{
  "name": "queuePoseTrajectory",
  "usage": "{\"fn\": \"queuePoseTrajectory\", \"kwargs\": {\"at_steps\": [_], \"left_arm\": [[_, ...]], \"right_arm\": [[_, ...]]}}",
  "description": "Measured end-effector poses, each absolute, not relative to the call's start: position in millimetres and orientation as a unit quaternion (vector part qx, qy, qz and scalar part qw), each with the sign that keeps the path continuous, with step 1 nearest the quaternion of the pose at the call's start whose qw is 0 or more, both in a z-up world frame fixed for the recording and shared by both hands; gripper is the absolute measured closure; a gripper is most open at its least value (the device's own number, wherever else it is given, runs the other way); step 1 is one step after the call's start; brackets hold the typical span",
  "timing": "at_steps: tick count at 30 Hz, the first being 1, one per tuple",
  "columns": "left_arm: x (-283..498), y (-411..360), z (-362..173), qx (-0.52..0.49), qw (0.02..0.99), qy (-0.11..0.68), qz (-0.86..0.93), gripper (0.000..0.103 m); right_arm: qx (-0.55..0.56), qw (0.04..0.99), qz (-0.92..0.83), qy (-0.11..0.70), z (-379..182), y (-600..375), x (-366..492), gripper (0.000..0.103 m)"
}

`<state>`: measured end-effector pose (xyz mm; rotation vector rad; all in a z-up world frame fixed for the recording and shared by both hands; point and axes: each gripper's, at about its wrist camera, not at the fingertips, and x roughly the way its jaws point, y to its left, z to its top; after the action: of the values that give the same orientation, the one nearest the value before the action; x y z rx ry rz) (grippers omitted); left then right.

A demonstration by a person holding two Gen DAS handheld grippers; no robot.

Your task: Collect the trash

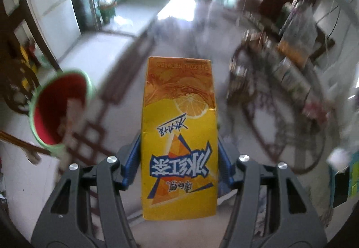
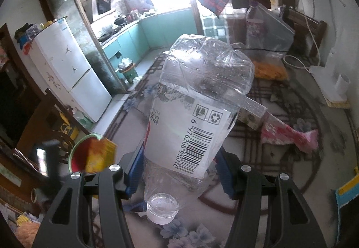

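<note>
A yellow iced-tea drink carton (image 1: 179, 135) stands upside down between the blue pads (image 1: 132, 158) of my left gripper (image 1: 179, 144), which is shut on it. To its left and lower is a small bin (image 1: 60, 111) with a green rim and a red inside. In the right wrist view the same carton (image 2: 101, 154) hangs blurred over that bin (image 2: 77, 156). My right gripper (image 2: 179, 158) is shut on a crushed clear plastic bottle (image 2: 197, 113) with a white label, neck towards the camera and no cap on it.
On the patterned tablecloth (image 2: 291, 169) lie a pink wrapper (image 2: 289, 135), a small green box (image 2: 251, 117) and an orange bag (image 2: 271, 71). A white fridge (image 2: 67, 64) stands at the left. Dark wooden chair parts (image 1: 20, 46) crowd the bin.
</note>
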<state>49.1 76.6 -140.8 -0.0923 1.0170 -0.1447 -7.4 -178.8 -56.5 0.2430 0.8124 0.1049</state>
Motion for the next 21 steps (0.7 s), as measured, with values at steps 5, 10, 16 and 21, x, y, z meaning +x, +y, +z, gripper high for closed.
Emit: {"fn": "queuePoseTrajectory", "kwargs": {"at_steps": [5,10,16,21], "left_arm": [[43.5,89.1,-83.2,-0.04,0.901,0.427,-0.065,0.046],[45.3,103.4,-44.6,-0.049,0.919,0.382,-0.085,0.046],[54.5,111.0,-23.2,-0.04,0.928,0.348,-0.127,0.046],[65.7,132.3,-18.2,-0.035,0.928,0.341,-0.15,0.046]], "right_arm": [[0.116,0.914,0.068,0.382,-50.5,-161.4,0.3,0.047],[0.106,0.926,0.058,0.359,-36.7,-145.2,-1.6,0.047],[0.101,0.939,0.025,0.327,-16.9,-126.2,-4.0,0.047],[0.096,0.944,0.005,0.314,-8.1,-99.7,-2.0,0.047]]}}
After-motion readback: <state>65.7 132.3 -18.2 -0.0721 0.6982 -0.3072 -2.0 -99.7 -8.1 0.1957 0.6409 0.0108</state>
